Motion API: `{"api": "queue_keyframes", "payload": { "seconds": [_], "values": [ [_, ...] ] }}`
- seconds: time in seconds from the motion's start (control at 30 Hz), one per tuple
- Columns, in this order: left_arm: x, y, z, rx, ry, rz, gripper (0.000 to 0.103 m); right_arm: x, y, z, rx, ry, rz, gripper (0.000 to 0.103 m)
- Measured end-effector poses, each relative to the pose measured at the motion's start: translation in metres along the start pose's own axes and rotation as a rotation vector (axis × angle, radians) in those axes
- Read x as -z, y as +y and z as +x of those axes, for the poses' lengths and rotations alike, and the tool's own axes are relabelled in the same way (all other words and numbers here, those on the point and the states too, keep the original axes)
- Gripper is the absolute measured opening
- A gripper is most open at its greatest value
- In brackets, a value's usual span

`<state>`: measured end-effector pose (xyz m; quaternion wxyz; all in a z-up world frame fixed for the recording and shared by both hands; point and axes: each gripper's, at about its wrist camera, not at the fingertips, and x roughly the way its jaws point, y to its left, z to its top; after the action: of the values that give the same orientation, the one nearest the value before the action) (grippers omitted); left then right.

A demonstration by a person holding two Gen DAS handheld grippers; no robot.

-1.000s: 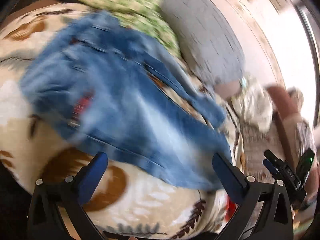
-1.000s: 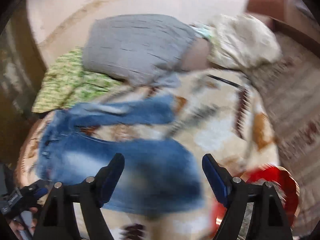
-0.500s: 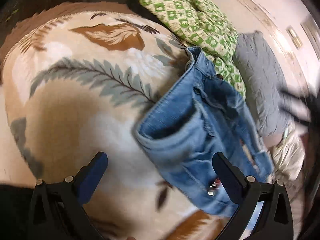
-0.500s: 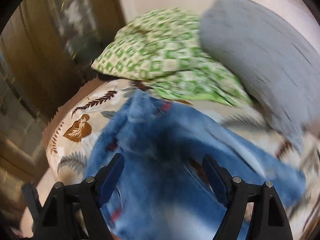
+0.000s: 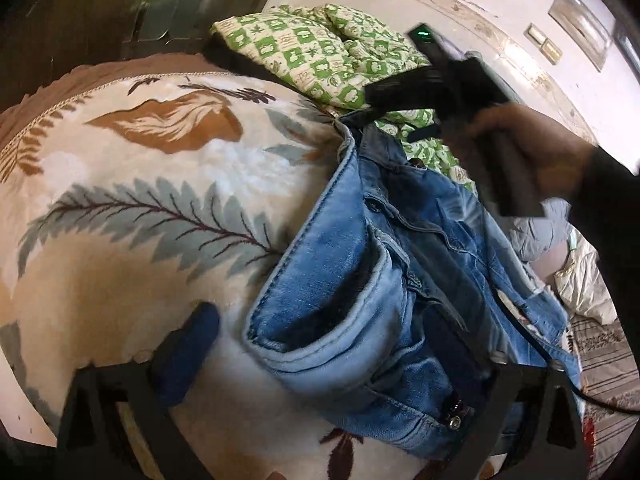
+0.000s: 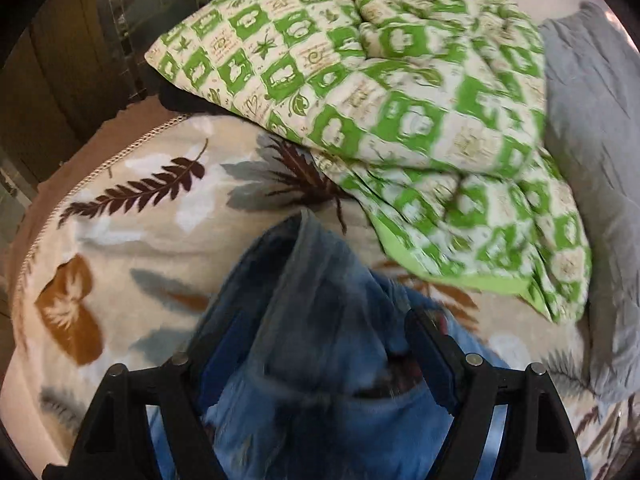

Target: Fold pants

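My left claw (image 5: 340, 344) hangs wide over the leaf-print blanket (image 5: 132, 208), its fingers spread to either side of the jeans' (image 5: 372, 280) open waistband. The jeans lie bunched on the blanket just below the green checked quilt (image 6: 400, 100). My right claw (image 6: 324, 356) has denim between its spread fingers; whether it grips, I cannot tell.

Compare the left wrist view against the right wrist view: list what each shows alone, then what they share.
Left wrist only: the right gripper seen from outside, the hand holding it, and the jeans' waist button.

Right wrist only: denim bunched between its own open fingers, and the grey pillow clearly.

Both: the jeans, the leaf-print blanket and the green checkered quilt.
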<state>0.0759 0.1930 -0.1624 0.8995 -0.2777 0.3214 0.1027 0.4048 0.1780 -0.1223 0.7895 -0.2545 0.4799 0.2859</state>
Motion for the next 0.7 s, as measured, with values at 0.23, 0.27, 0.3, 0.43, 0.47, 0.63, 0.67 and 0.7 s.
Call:
{"api": "queue_keyframes", "payload": {
  "seconds": [0.23, 0.27, 0.3, 0.43, 0.47, 0.63, 0.67, 0.7],
  "values": [
    [-0.010, 0.016, -0.008, 0.095, 0.061, -0.015, 0.014, 0.003, 0.008, 0.030, 0.058, 0.036, -0.006, 0.015],
    [-0.012, 0.019, -0.016, 0.108, 0.043, -0.013, 0.014, 0.004, 0.009, 0.026, 0.060, 0.025, -0.006, 0.015],
    [-0.019, 0.023, -0.028, 0.123, 0.015, -0.014, 0.014, 0.004, 0.008, 0.015, 0.046, 0.001, 0.000, 0.015],
    [-0.046, 0.044, -0.056, 0.157, -0.043, -0.040, 0.014, -0.009, 0.004, -0.025, -0.025, -0.079, 0.051, 0.015],
    [-0.051, 0.050, -0.061, 0.152, -0.054, -0.054, 0.014, -0.014, 0.005, -0.030, -0.041, -0.091, 0.064, 0.015],
    [-0.057, 0.076, -0.083, 0.073, -0.145, -0.090, 0.014, -0.030, 0.052, -0.040, -0.122, -0.150, 0.071, 0.015],
    [-0.058, 0.082, -0.081, 0.058, -0.131, -0.096, 0.014, -0.032, 0.065, -0.036, -0.110, -0.151, 0.056, 0.015],
    [-0.057, 0.086, -0.074, 0.039, -0.099, -0.105, 0.014, -0.032, 0.074, -0.029, -0.089, -0.139, 0.057, 0.015]
  ]
}}
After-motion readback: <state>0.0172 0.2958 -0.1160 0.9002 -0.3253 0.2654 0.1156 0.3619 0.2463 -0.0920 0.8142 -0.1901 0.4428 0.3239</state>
